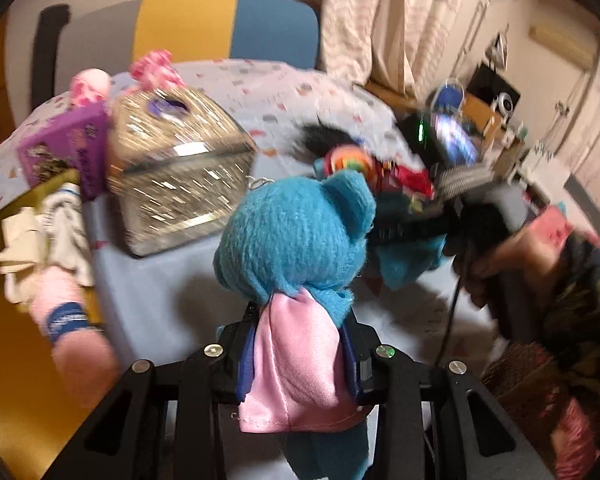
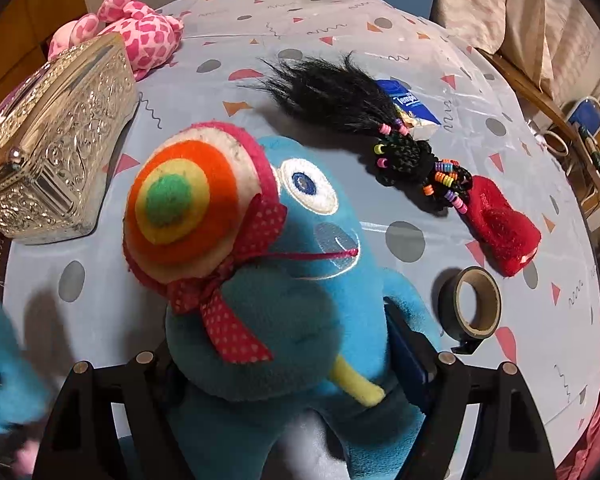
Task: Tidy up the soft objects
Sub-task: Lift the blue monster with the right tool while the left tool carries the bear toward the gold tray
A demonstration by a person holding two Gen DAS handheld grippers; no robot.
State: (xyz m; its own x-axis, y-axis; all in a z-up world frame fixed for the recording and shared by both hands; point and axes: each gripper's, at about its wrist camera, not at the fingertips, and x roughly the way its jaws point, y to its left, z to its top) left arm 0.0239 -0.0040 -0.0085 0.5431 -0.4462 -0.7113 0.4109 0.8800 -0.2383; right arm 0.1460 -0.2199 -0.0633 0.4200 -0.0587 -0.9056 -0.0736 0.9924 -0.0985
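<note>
Transport step: the left tool (image 1: 298, 354) is clamped on a small blue plush (image 1: 296, 240) above the surface (image 1: 160, 304). The right tool (image 2: 296, 364) grips the blue monster plush (image 2: 284, 280). Next: place each among the soft items.

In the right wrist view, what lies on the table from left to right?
Silver embossed box → blue plush with the striped hat, held in the right gripper → roll of tape → red plush piece.

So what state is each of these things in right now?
Left gripper: shut on small blue plush, lifted.
Right gripper: shut on big blue plush.
Silver box: lid closed.
Tape roll: on table, tilted.
Pink spotted plush: lying untouched.
</note>
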